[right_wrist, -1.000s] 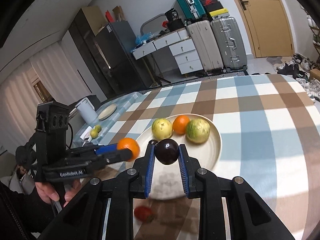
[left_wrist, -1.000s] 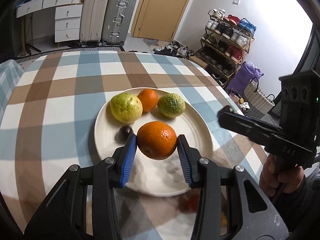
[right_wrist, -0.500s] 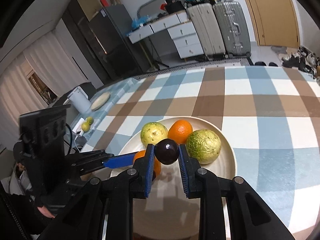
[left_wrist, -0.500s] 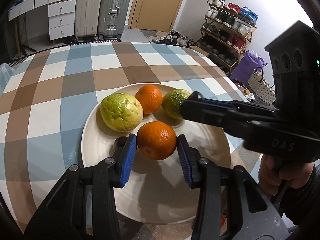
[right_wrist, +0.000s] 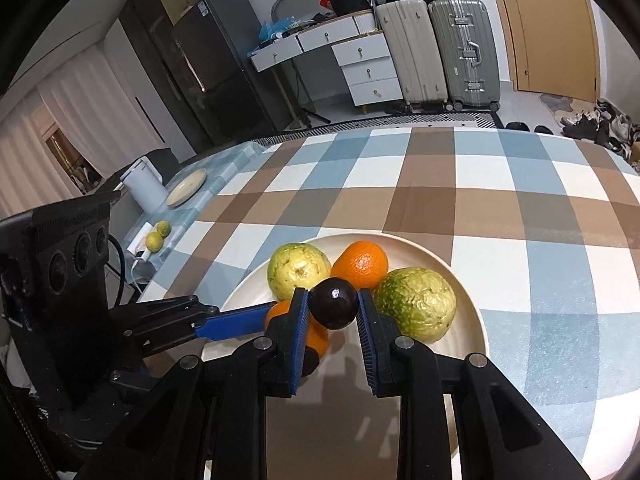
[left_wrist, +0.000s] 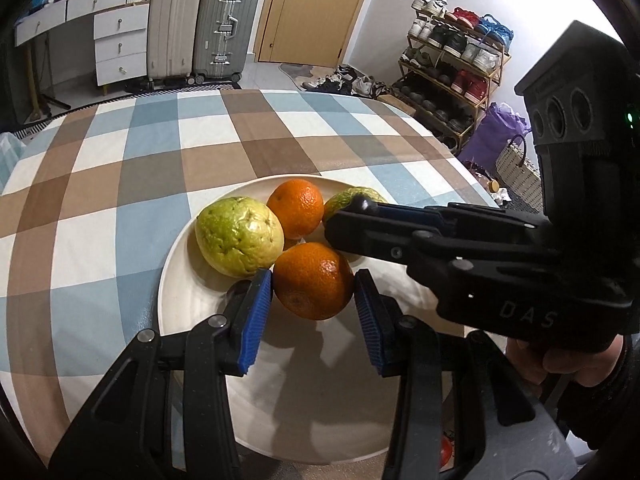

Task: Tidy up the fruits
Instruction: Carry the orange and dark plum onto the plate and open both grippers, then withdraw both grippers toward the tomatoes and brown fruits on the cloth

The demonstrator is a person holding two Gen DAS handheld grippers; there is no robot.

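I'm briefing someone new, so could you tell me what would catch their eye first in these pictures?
Both grippers meet over the cream plate on the checked tablecloth. The left gripper clamps an orange near the plate's middle, while the right gripper holds a small dark fruit just above it. Behind sit a yellow-green guava, a second orange and a greener guava.

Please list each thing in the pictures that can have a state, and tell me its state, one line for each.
left gripper: shut on the orange.
orange: gripped, over the plate.
right gripper: shut on the dark fruit.
dark fruit: gripped, over the plate.
plate: holds two guavas and a second orange.
door: closed.
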